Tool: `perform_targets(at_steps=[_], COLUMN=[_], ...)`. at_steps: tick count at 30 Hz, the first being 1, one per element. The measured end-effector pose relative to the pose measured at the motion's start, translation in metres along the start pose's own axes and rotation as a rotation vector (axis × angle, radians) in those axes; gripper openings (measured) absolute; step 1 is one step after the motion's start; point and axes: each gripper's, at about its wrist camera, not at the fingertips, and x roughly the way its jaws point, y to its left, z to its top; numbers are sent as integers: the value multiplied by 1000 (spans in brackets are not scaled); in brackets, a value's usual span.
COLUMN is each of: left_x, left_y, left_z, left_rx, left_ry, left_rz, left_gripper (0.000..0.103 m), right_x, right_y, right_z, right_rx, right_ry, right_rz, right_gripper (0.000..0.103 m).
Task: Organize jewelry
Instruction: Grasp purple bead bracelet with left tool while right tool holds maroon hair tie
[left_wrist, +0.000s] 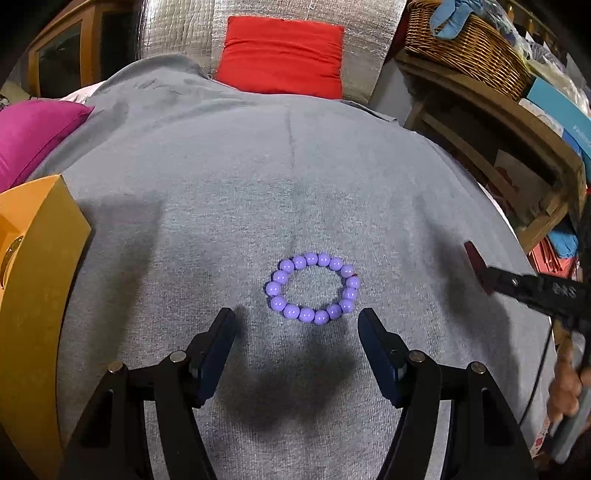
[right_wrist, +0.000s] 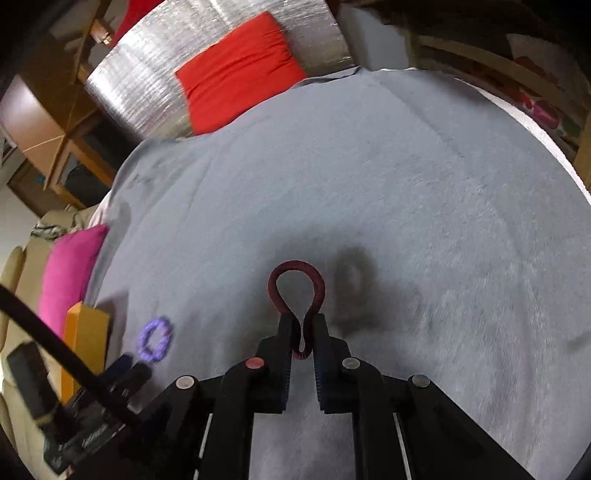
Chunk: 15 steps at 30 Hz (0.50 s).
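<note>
A purple bead bracelet (left_wrist: 312, 288) lies flat on the grey cloth, just ahead of my left gripper (left_wrist: 297, 325), which is open and empty with a finger on each side below it. The bracelet also shows blurred in the right wrist view (right_wrist: 156, 339). My right gripper (right_wrist: 303, 325) is shut on a dark red coiled bracelet (right_wrist: 296, 288), squeezed into a loop and held above the cloth. In the left wrist view the right gripper (left_wrist: 476, 267) enters from the right with the red band at its tip. A yellow box (left_wrist: 37, 280) stands at the left.
The grey cloth (left_wrist: 258, 166) covers the whole work surface. A red cushion (left_wrist: 282, 55) and silver foil lie at the back, a pink cushion (left_wrist: 33, 136) at far left. A wicker basket (left_wrist: 465, 44) sits on wooden shelves at right.
</note>
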Motion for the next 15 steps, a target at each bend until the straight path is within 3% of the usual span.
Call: perform_targets(at_steps=[9, 15], left_x=[11, 14], left_y=[-8, -16], left_z=[4, 1], left_rx=[11, 45], left_ry=[-33, -55], left_rz=[10, -8], left_gripper=[71, 67], right_x=[8, 7], right_y=[-1, -6], right_z=[-16, -19], right_rx=[-35, -33], right_ry=[72, 75], right_rz=[-15, 0], right_gripper=[11, 11])
